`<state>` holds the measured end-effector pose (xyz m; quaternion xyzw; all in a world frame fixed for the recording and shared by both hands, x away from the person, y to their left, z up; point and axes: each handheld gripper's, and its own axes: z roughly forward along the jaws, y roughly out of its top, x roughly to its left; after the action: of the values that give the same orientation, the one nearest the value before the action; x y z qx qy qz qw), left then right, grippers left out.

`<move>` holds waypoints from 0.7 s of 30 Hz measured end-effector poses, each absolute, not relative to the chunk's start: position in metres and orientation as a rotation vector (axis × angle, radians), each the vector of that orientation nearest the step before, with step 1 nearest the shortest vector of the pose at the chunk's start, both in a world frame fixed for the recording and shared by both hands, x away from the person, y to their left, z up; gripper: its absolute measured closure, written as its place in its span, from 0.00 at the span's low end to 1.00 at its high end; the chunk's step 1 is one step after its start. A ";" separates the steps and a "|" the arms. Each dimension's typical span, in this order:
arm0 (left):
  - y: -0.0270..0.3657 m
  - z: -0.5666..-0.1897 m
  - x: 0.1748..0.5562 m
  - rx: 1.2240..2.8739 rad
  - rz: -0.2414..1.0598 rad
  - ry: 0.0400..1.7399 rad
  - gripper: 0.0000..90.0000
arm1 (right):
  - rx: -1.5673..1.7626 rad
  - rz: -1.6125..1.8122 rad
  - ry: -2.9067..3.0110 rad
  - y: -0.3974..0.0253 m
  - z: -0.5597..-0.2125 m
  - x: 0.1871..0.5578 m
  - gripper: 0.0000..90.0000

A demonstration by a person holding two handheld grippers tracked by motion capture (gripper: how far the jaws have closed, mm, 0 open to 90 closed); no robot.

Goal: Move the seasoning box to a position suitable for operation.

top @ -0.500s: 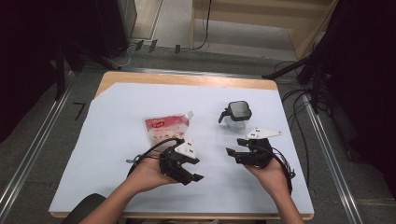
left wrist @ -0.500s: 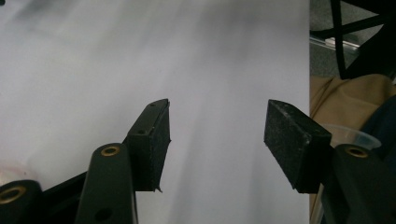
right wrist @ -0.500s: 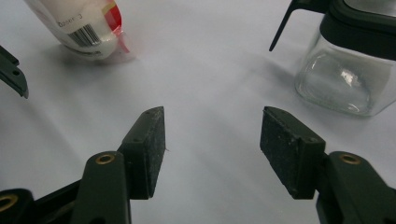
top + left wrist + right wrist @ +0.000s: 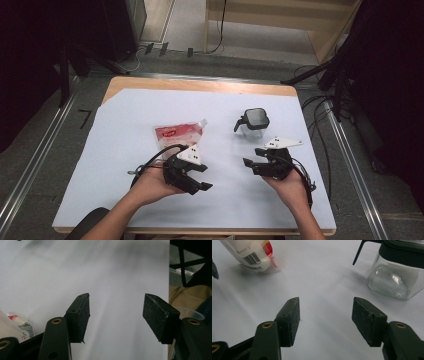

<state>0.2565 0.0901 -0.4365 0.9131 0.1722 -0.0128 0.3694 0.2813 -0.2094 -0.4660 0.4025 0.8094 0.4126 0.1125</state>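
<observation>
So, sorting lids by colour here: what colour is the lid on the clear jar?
Black, on the clear jar; the lid shows best in the right gripper view.

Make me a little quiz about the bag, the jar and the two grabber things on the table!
1. True or false: the left gripper is squeezing the red-and-white pouch.
2. What colour is the lid on the clear jar? A) white B) black C) red
3. Fill in: the right gripper has its jaws ____.

Key: 1 false, it holds nothing and the pouch lies apart from it on the white sheet. 2 B. 3 open.
</observation>
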 end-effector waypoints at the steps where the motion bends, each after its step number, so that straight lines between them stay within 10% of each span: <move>1: 0.091 -0.437 0.257 2.335 -0.026 0.448 0.44 | 1.183 1.205 2.374 -0.210 -0.466 0.281 0.45; 21: 0.096 -0.436 0.257 2.322 -0.027 0.471 0.43 | 1.221 1.173 2.319 -0.215 -0.466 0.286 0.41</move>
<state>0.2569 0.0957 -0.4355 0.9078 0.1843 -0.0107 0.3766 0.2857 -0.2147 -0.4665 0.4214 0.8003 0.4048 0.1345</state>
